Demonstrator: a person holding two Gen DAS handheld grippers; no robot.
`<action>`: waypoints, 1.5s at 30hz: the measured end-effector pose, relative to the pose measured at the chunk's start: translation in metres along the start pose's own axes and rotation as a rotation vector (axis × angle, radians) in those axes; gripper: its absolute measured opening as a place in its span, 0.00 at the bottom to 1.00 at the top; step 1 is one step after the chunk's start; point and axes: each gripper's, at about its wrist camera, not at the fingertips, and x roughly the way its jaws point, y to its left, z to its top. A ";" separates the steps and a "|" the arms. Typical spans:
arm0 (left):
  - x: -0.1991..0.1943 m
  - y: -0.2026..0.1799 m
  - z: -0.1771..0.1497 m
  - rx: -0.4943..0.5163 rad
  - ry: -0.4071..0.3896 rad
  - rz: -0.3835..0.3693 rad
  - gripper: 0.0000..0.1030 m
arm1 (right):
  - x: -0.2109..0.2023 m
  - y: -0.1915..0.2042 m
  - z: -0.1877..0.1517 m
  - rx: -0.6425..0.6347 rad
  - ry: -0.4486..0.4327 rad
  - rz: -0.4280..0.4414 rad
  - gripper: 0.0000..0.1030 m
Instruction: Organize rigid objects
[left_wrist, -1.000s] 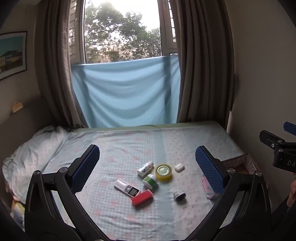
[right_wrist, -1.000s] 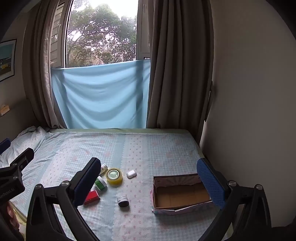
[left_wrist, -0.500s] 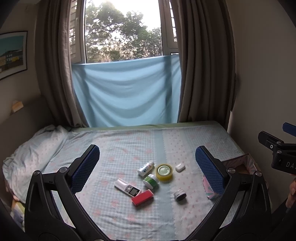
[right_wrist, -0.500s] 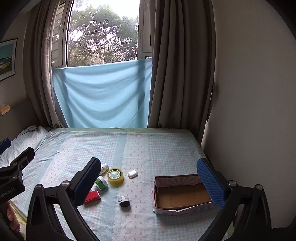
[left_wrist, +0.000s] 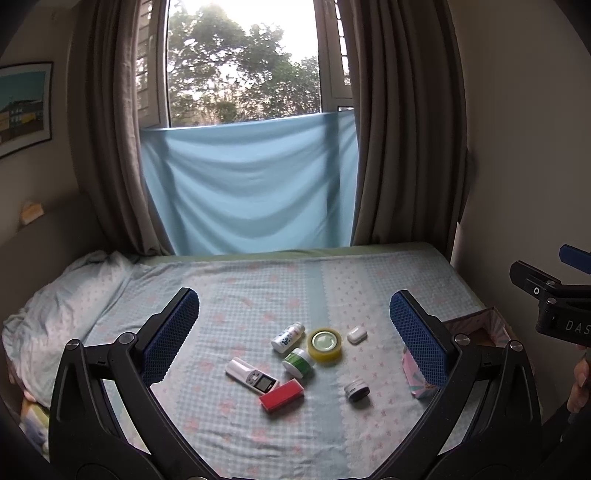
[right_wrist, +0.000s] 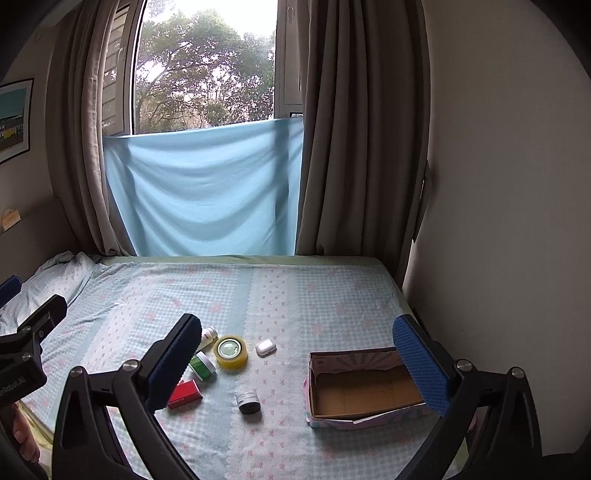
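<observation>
Both the left claw (left_wrist: 293, 338) and the right claw (right_wrist: 299, 363) are held wide apart, with nothing gripped. Small things like a tape roll (right_wrist: 230, 351) are laid on the bed (right_wrist: 332, 295) beside an open box (right_wrist: 364, 391).

The bed (left_wrist: 258, 295) is viewed from its foot toward the window (right_wrist: 207, 66) by both cameras, held well back; the same bedspread is shared.
</observation>
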 end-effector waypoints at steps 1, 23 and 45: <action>0.000 0.000 0.000 0.000 0.000 0.002 1.00 | 0.000 0.000 0.000 0.001 0.000 0.000 1.00; 0.005 0.004 0.002 0.005 -0.011 0.017 1.00 | 0.004 0.002 0.005 0.003 -0.013 0.008 1.00; 0.011 0.004 0.002 0.018 -0.008 0.035 1.00 | 0.007 0.005 0.006 -0.005 -0.013 0.009 1.00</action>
